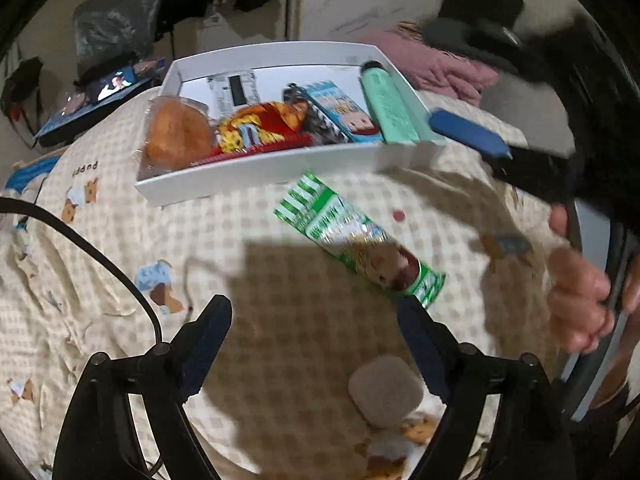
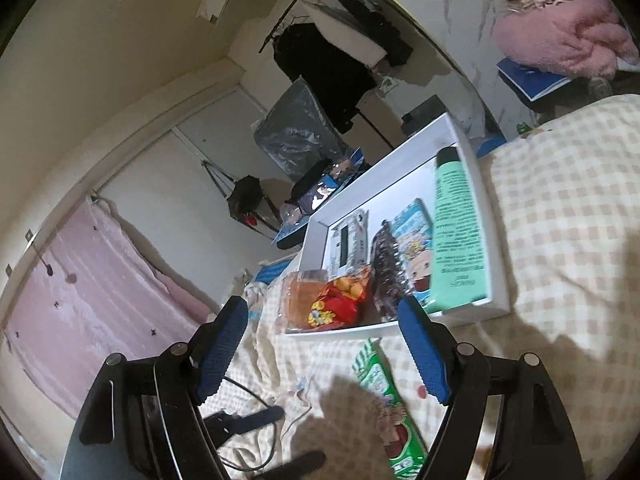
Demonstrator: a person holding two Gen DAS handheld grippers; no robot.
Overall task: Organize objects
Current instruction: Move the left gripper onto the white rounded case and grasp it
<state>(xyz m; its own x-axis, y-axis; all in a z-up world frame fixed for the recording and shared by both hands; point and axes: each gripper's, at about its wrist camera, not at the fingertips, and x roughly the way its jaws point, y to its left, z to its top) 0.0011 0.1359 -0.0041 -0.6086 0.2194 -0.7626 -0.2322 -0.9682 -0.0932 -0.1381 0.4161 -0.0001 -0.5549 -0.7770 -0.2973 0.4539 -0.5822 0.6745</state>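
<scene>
A white tray (image 1: 256,184) is seen resting on a checked bedsheet (image 1: 120,240) printed with bears. Inside the tray, from 9 o'clock toward 3 o'clock in the left wrist view, a wrapped bun (image 1: 178,134), a red and yellow snack bag (image 1: 260,128), a blue cartoon snack pack (image 1: 344,112) and a mint green tube (image 1: 386,106) are laid side by side. The tube's long axis runs from the tray's far wall to its near wall, with the dark cap (image 1: 371,66) pointed at 12 o'clock. A grey-and-white packet (image 1: 236,90) lies flat toward the far wall.

Outside the tray, just below its near wall, a green striped snack pack (image 1: 356,240) is laid on the sheet. Its long axis is set diagonally, one crimped end pointing to 10 o'clock toward the tray and the other to 4 o'clock. In the right wrist view the same pack (image 2: 384,400) is seen between the blue pads, not touched by them.

The left gripper (image 1: 316,328) is held spread apart above the sheet, with nothing between its fingers. The right gripper (image 2: 324,344) is likewise spread wide and empty. A grey rounded pad (image 1: 386,390) lies at 5 o'clock of the left view.
</scene>
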